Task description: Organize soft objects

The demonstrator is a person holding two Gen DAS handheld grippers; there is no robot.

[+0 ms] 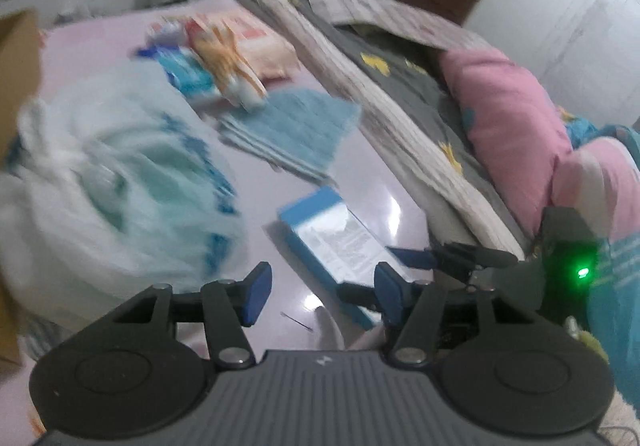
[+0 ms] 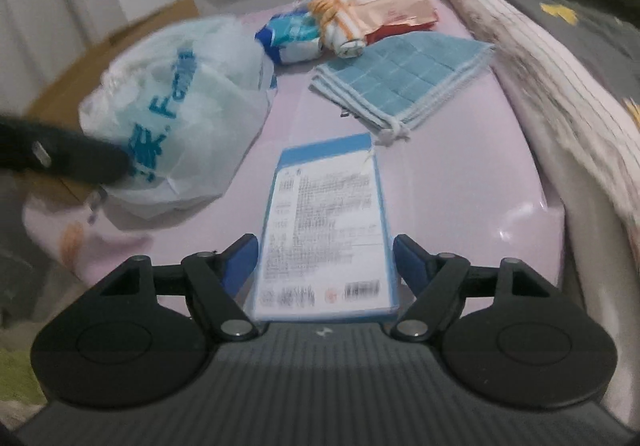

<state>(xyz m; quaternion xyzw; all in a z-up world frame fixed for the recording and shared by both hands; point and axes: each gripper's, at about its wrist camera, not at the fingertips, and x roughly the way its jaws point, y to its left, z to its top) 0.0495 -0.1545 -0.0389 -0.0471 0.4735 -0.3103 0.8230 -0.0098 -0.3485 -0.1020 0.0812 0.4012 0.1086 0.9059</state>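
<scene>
Mid-sort on pink bench. Right gripper gapes around flat blue packet — pads clear, no grip yet. Left gripper half-spread, empty, beside plastic bag. Next, likely: squeeze packet edges, lift toward folded blue cloths.

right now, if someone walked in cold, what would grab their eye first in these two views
Probably the bulging white plastic bag with blue lettering, on the left of the pink tabletop. Next, the flat blue-edged packet lying between the fingers of the open right gripper, with the folded blue cloth behind it. In the left wrist view, a pink pillow on the bed at right stands out.
</scene>
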